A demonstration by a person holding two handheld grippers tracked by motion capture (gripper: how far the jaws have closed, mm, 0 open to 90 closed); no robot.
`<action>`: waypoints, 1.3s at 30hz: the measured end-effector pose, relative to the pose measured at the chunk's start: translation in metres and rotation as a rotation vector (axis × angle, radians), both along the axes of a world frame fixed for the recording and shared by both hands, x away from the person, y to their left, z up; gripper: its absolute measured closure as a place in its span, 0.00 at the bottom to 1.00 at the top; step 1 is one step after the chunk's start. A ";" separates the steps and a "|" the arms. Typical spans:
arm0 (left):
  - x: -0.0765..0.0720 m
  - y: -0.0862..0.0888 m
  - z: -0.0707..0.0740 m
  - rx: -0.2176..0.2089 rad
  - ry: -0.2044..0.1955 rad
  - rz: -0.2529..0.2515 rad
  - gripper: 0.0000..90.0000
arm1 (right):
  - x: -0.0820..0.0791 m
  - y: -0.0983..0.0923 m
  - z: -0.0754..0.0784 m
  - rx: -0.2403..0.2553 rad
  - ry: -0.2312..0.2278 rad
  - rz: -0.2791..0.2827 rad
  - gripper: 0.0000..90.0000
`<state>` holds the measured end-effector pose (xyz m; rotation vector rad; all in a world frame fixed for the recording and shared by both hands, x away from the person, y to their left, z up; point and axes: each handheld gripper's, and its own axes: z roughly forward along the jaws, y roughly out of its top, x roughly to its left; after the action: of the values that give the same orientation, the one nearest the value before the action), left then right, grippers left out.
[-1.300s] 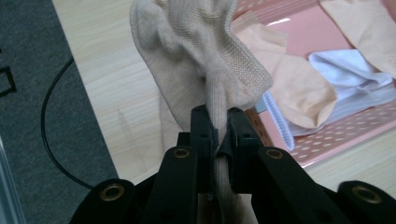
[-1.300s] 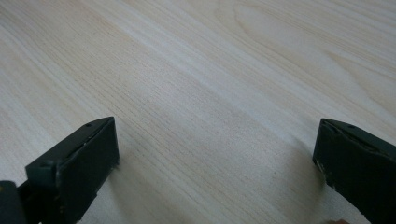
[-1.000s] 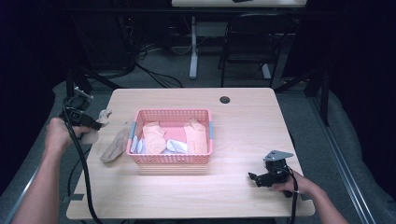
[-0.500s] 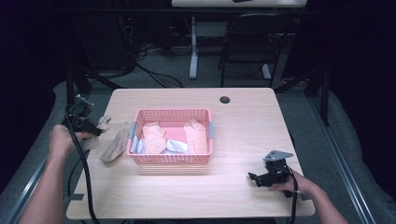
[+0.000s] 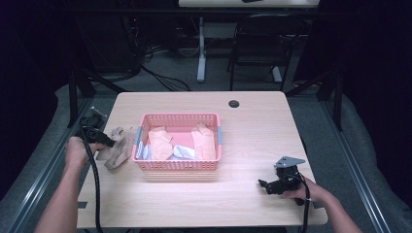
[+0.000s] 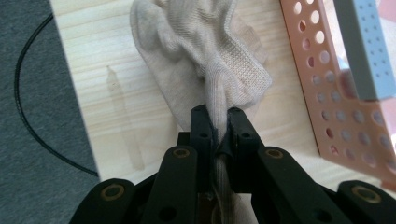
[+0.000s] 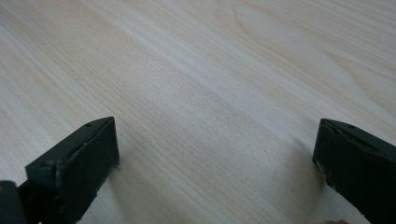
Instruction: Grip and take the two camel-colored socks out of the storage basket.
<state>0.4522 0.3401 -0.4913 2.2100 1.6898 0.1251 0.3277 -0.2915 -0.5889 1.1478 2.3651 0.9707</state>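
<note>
Where a second ago the left gripper was held up off the table's left edge with the beige sock hanging near it, it has since come down and in toward the pink basket; the sock now lies bunched on the wooden table just beside the basket's left wall. The person's left hand sits a little farther out from the basket, over the table edge, with the black cable trailing back along the forearm.

Seen along the left gripper's jaws, they are clamped tight on a pinched fold of the sock, the knit drawn into a narrow ridge between them. It is a pale beige ribbed knit, crumpled and folded over itself, spreading wider beyond the jaws, with the basket's perforated wall close alongside.

Inside the basket lie more cloth pieces, peach and white, heaped loosely.

Well to the right of the basket, near the table's front edge, the right gripper has not moved since that earlier moment; it rests low over bare wood in the right hand. Its jaws stand wide apart with nothing between them.
</note>
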 end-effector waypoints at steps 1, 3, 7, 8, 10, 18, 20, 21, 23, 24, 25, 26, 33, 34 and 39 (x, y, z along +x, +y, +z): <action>0.002 -0.002 -0.003 0.002 0.005 -0.006 0.92 | 0.000 0.000 0.000 0.000 -0.001 -0.002 0.00; 0.005 -0.009 -0.014 0.022 0.016 -0.020 0.92 | 0.000 0.000 0.000 0.006 -0.002 -0.005 0.00; 0.008 -0.015 -0.028 0.005 0.039 -0.016 0.92 | 0.000 0.000 0.000 -0.001 -0.001 0.000 0.00; 0.009 -0.016 -0.031 -0.001 0.039 -0.011 0.92 | 0.000 0.000 0.000 -0.001 -0.001 0.000 0.00; 0.010 -0.019 -0.036 0.014 0.041 -0.012 0.91 | 0.000 0.000 0.000 0.000 0.003 0.003 0.00; 0.005 -0.018 -0.035 0.050 0.013 0.033 0.60 | 0.001 0.000 0.000 0.004 0.003 0.006 0.00; 0.002 -0.015 -0.030 0.065 -0.001 0.040 0.49 | 0.001 0.000 0.000 0.004 0.003 0.006 0.00; -0.001 -0.014 -0.027 0.068 -0.014 0.045 0.45 | 0.001 0.000 0.000 0.005 0.001 0.007 0.00; -0.007 -0.011 -0.021 0.061 -0.034 0.049 0.37 | 0.001 0.000 0.000 0.004 0.001 0.008 0.00; -0.010 -0.010 -0.017 0.058 -0.040 0.052 0.34 | 0.001 0.000 0.000 0.004 0.001 0.008 0.00; -0.014 -0.008 -0.014 0.054 -0.049 0.048 0.29 | 0.001 0.000 0.000 0.005 0.001 0.008 0.00; -0.018 -0.007 -0.010 0.048 -0.062 0.051 0.29 | 0.001 0.000 0.000 0.005 0.001 0.008 0.00; -0.052 -0.011 0.009 0.063 -0.125 0.019 0.18 | 0.001 0.000 0.000 0.003 0.002 0.007 0.00; -0.057 -0.012 0.009 0.063 -0.131 0.016 0.17 | 0.001 0.000 0.000 0.003 0.001 0.007 0.00; -0.084 -0.016 0.004 0.064 -0.160 0.009 0.15 | 0.001 0.000 0.000 0.000 0.001 0.006 0.00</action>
<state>0.3681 0.3239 -0.4877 2.1737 1.6294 0.3533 0.3285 -0.2911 -0.5889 1.1421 2.3713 0.9726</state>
